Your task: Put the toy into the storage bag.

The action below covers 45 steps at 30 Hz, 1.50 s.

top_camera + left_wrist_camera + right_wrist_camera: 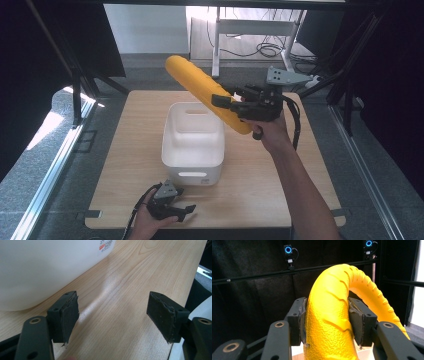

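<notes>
We hold the yellow banana (205,92) clamped between the jaws of our right gripper (231,104), gripped near its lower end, slanting up above the far side of the white bin (192,150) at the bench's (260,180) middle. Our left gripper (186,210) rests at the bench's near edge, jaws wide and empty.

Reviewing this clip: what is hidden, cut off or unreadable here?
- White bin: its label is too small to read and cut by the left gripper view's top edge.
- Yellow textured object: its lower end leaves the right gripper view's bottom edge, between the right tongs.
- Bin floor: hidden by glare, high view.
</notes>
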Tool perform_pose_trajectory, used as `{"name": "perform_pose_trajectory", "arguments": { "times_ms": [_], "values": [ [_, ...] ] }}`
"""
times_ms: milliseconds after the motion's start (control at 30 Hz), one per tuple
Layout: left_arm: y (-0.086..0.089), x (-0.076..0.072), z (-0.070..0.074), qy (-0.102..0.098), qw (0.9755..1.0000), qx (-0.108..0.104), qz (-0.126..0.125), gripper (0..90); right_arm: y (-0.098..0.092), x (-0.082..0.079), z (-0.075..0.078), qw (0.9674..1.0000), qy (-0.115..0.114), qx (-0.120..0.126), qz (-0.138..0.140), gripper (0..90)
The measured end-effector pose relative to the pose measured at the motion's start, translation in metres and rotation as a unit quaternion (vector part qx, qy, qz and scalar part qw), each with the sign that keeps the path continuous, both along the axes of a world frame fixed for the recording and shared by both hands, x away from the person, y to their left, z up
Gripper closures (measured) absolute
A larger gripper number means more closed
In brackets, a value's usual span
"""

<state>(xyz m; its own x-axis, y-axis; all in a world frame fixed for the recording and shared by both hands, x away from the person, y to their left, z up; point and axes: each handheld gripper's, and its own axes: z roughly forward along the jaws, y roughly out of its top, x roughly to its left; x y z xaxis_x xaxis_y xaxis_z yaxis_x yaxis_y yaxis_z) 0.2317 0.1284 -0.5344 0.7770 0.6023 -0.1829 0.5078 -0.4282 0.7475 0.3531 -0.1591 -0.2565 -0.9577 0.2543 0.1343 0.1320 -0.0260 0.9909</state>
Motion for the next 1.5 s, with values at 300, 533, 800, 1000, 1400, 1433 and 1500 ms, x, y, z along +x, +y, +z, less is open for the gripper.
{"name": "perform_pose_trajectory", "arguments": {
  "times_ms": [300,533,800,1000,1400,1433,1500],
  "values": [
    [0.000,0.000,0.000,0.000,1.0000,0.000,-0.001,25.7,0.010,-0.002,-0.003,1.0000,0.004,0.002,0.008,51.2],
    [0.000,0.000,0.000,0.000,1.0000,0.002,-0.002,25.7,0.014,-0.003,-0.008,0.9999,0.008,0.004,0.007,51.2],
    [0.000,0.000,0.000,0.000,1.0000,0.001,-0.001,25.7,0.020,-0.002,-0.013,0.9998,0.014,0.004,0.011,51.1],
    [0.000,0.000,0.000,0.000,1.0000,0.001,-0.001,25.7,0.024,-0.002,-0.016,0.9998,0.018,0.003,0.008,51.1],
    [0.000,0.000,0.000,-0.001,1.0000,0.001,-0.002,25.7,0.031,-0.004,-0.022,0.9997,0.020,0.001,0.012,51.1],
    [0.000,0.000,0.000,-0.001,1.0000,0.001,-0.002,25.7,0.032,-0.004,-0.022,0.9997,0.021,0.000,0.012,51.1],
    [0.000,0.000,0.000,-0.001,1.0000,0.000,-0.002,25.7,0.034,-0.004,-0.022,0.9996,0.024,0.001,0.013,51.1]
  ]
}}
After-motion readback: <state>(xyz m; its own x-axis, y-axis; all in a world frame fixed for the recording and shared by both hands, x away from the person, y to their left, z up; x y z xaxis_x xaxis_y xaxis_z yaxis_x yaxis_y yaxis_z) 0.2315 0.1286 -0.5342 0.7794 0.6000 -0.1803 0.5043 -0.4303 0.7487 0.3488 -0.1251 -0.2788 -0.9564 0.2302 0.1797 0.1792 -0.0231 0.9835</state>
